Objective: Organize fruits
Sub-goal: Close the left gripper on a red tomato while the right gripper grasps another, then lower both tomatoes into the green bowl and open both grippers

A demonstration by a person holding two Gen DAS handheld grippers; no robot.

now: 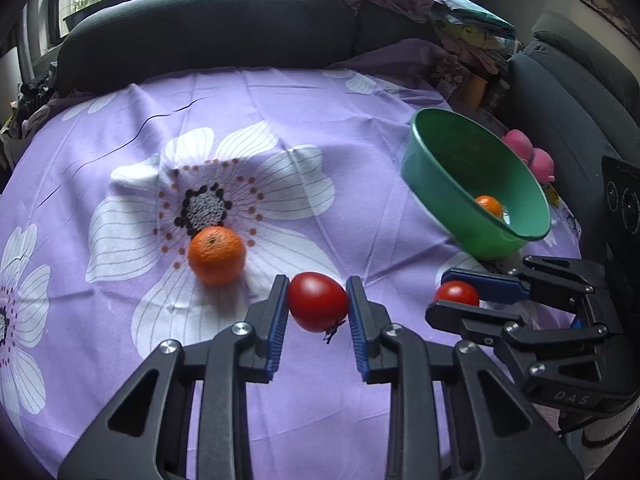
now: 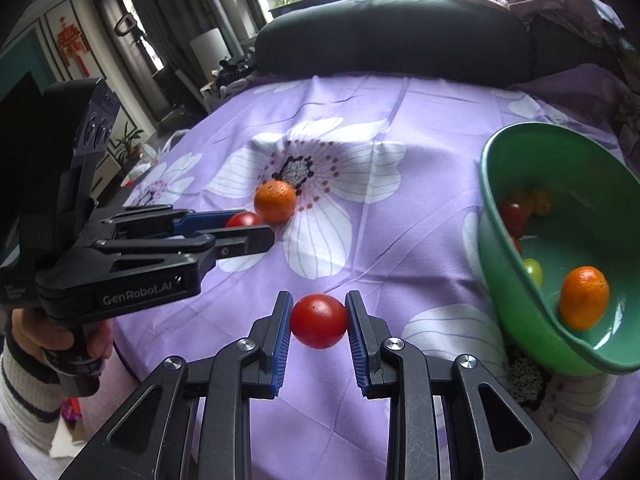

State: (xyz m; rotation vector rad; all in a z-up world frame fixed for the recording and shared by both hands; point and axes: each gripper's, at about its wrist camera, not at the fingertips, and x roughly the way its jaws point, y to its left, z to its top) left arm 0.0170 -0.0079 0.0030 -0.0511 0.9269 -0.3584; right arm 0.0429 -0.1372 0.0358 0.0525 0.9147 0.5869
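The left gripper (image 1: 318, 308) reaches level over the cloth (image 1: 340, 100), pinching a tomato (image 1: 318, 302) just beside the loose orange (image 1: 216, 255). The right gripper (image 2: 319, 322) pinches another tomato (image 2: 319, 321), near the tilted green bowl (image 2: 516, 304) holding an orange (image 2: 584, 297) and other fruit.

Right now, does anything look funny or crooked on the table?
Yes, the green bowl looks tipped on its side instead of standing flat, its opening facing the cloth. An orange and small tomatoes have slid to its low side.
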